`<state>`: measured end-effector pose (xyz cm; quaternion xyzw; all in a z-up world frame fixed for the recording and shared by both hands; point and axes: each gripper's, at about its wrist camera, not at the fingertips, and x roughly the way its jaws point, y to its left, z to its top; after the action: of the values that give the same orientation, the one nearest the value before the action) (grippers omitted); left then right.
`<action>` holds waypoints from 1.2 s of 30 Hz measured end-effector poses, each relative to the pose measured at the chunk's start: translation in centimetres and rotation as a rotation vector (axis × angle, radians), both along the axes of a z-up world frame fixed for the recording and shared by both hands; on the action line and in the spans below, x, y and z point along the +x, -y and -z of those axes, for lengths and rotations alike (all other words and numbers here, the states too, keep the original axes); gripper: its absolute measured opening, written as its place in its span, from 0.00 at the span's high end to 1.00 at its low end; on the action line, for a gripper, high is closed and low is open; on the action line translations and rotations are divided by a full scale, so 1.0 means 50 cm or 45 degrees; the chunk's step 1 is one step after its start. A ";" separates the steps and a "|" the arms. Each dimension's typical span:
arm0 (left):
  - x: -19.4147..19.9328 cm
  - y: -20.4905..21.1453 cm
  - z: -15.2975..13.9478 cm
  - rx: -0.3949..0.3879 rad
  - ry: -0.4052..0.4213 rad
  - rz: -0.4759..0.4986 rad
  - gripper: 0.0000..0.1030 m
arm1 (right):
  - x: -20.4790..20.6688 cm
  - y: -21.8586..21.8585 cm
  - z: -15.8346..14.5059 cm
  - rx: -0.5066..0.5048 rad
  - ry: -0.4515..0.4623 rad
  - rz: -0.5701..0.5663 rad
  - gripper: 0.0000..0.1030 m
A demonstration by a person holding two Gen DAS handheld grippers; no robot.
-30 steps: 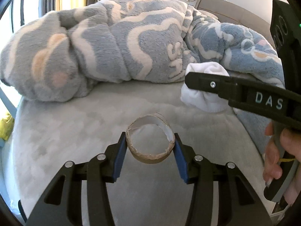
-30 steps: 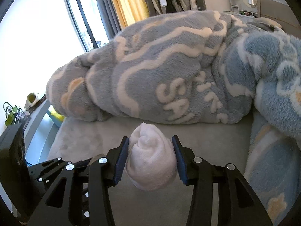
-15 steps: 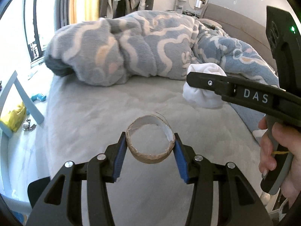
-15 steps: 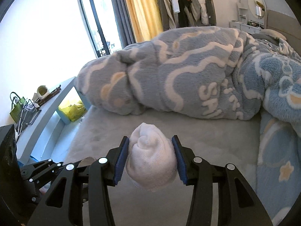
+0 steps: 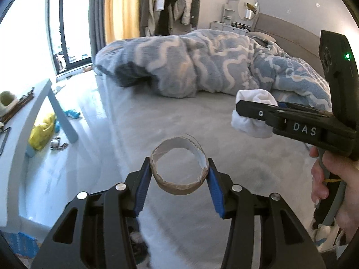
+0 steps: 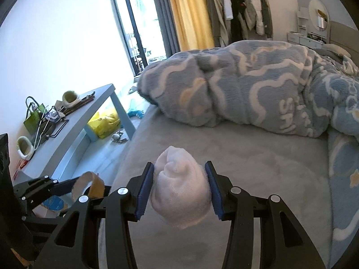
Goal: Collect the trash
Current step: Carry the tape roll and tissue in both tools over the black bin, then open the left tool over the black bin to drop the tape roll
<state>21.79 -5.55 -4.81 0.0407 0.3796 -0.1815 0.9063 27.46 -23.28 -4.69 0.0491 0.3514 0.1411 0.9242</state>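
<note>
Both loads lifted back from the bed (image 5: 179,116): left gripper (image 5: 178,176) pinching a cardboard ring (image 5: 179,185), right gripper (image 6: 179,189) clamping a white wad (image 6: 179,192), presumably bin-bound.

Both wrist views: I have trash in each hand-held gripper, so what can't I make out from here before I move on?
- Trash bin: in neither view.
- Floor under the left hand-held gripper, left wrist view: blurred, hidden by its fingers and the cardboard ring.
- Bed under the white wad, right wrist view: hidden by the wad.
- Clutter on the side table: too small to identify.
</note>
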 end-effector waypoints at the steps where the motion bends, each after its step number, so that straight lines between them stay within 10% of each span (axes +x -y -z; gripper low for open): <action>1: -0.004 -0.016 0.002 0.010 -0.002 -0.012 0.50 | -0.002 -0.009 0.000 0.001 0.000 -0.005 0.54; 36: -0.007 -0.394 0.230 0.101 -0.369 -0.321 0.50 | -0.014 -0.420 0.056 -0.078 -0.069 -0.352 0.54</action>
<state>21.44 14.13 -16.30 0.0022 0.5150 -0.0554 0.8554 26.78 -2.29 -7.47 -0.0243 0.3840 0.2547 0.8872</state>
